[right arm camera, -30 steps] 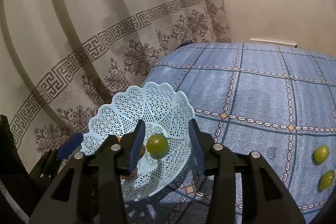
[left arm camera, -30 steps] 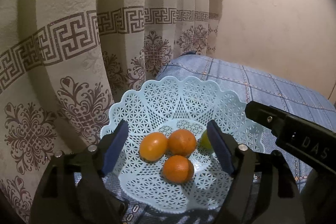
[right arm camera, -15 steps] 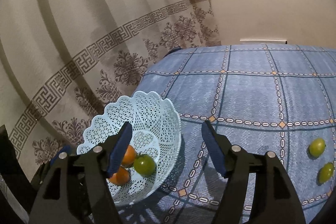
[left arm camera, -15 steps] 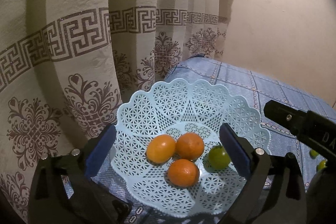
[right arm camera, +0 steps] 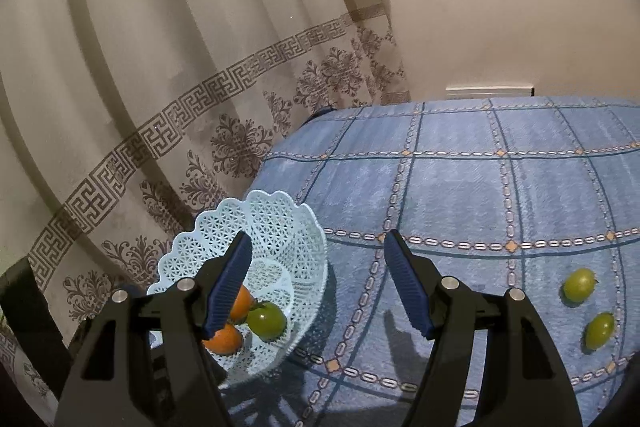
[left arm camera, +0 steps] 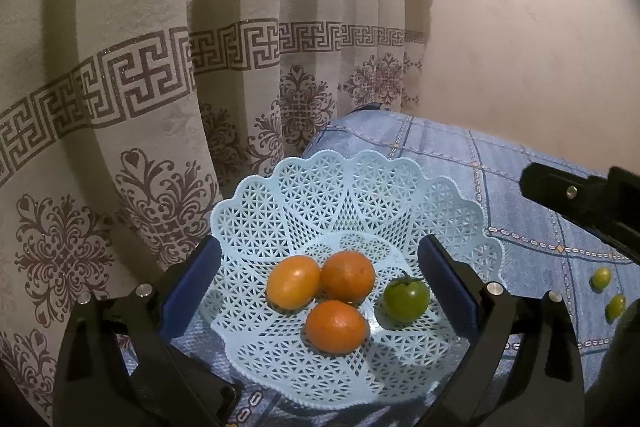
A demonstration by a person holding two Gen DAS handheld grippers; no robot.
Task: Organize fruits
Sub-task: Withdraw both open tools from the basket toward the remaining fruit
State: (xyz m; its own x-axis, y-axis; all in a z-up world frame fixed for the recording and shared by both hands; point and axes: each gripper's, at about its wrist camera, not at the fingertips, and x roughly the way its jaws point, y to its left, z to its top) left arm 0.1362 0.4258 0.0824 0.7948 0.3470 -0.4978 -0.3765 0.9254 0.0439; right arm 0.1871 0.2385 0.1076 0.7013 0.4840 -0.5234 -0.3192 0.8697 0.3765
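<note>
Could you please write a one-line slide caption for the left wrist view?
Open left tongs hover over a basket holding three oranges and one green fruit.

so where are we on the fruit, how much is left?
Done: three oranges and one green fruit sit in the basket. In hand: nothing; the left tongs and right tongs are both open and empty. Left: two green fruits lie on the blue cloth, one just beyond the other, off to the right tongs' right.
</note>
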